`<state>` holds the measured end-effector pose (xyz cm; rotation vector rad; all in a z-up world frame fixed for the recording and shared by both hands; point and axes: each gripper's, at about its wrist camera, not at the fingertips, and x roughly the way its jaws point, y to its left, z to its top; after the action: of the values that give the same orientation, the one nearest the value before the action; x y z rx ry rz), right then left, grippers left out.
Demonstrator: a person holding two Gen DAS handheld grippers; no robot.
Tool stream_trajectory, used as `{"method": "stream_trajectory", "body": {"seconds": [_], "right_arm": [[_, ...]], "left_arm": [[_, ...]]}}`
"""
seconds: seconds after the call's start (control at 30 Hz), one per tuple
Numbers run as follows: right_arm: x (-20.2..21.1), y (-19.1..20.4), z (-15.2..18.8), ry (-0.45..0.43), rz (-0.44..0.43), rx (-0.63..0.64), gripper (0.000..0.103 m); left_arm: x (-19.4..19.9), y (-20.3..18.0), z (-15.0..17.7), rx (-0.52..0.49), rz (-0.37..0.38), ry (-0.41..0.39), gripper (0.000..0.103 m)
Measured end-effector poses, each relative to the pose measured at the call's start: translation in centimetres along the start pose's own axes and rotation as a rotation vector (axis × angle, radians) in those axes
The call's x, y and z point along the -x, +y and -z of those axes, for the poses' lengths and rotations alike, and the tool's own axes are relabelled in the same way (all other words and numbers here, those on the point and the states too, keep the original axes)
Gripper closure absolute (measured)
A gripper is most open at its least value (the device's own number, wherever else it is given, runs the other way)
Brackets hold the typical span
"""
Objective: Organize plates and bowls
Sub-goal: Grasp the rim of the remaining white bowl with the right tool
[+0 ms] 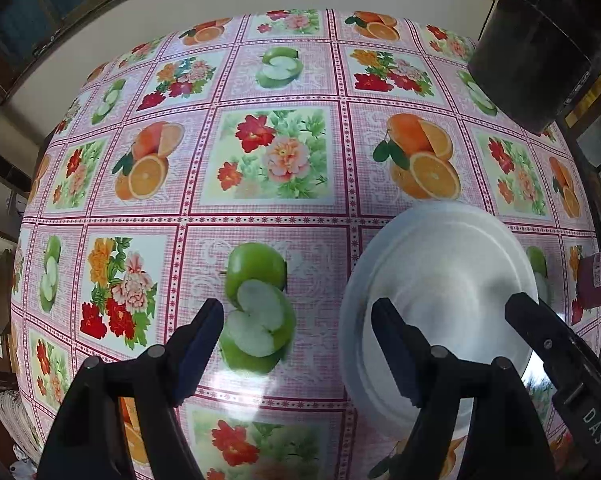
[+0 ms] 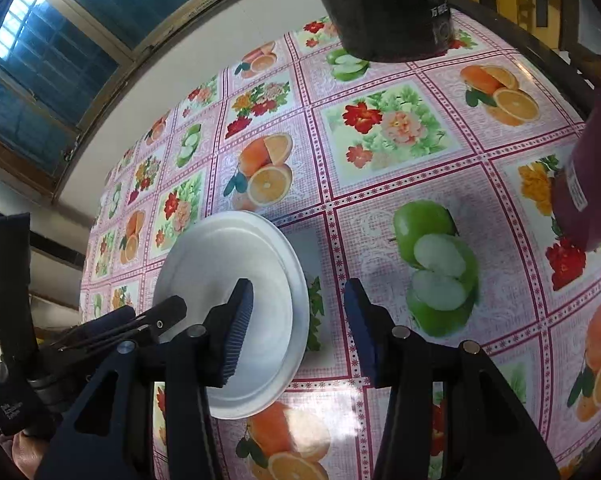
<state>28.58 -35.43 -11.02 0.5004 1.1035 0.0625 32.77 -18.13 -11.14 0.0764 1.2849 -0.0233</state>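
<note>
A white shallow plate (image 1: 452,276) lies flat on the fruit-and-flower tablecloth (image 1: 276,152). My left gripper (image 1: 296,308) hangs open above the cloth, its right finger over the plate's left part and only a printed apple between the pads. A finger (image 1: 540,332) of the other gripper reaches over the plate's right side. In the right wrist view the plate (image 2: 220,264) sits at the lower left. My right gripper (image 2: 299,286) is open, its left finger over the plate and its right finger past the rim; the pads do not press on it.
A black cylindrical container (image 1: 532,48) stands at the table's far right, also seen as the black container (image 2: 388,8) at the top. A dark red labelled object (image 2: 592,184) sits at the right edge. A wall and window run behind the table's far edge (image 1: 260,12).
</note>
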Motion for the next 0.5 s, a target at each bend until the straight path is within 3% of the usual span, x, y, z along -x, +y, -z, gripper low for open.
{"method": "stream_trajectory", "body": {"seconds": [0.07,0.23,0.3,0.43,0.5], "right_arm": [[-0.2,-0.1,-0.1,0.008,0.001,0.002,0.065],[-0.6,-0.6,-0.1,0.019,0.014,-0.014,0.078],[-0.7,-0.6,-0.1,0.023,0.018,-0.015,0.083],[-0.7,-0.4,0.0,0.033,-0.005,-0.018,0.093],[-0.3,-0.2,0.2,0.035,-0.018,-0.030,0.093]], "left_arm": [[-0.1,-0.1,0.0,0.001,0.009,0.007,0.024],[-0.1,-0.5,0.2,-0.029,0.009,0.000,0.028],[-0.3,-0.6,0.2,-0.034,0.023,0.003,0.039],[-0.5,-1.1,0.6,-0.046,0.095,0.016,0.071],[-0.4,-1.6,1.1,-0.072,0.100,0.021,0.080]]}}
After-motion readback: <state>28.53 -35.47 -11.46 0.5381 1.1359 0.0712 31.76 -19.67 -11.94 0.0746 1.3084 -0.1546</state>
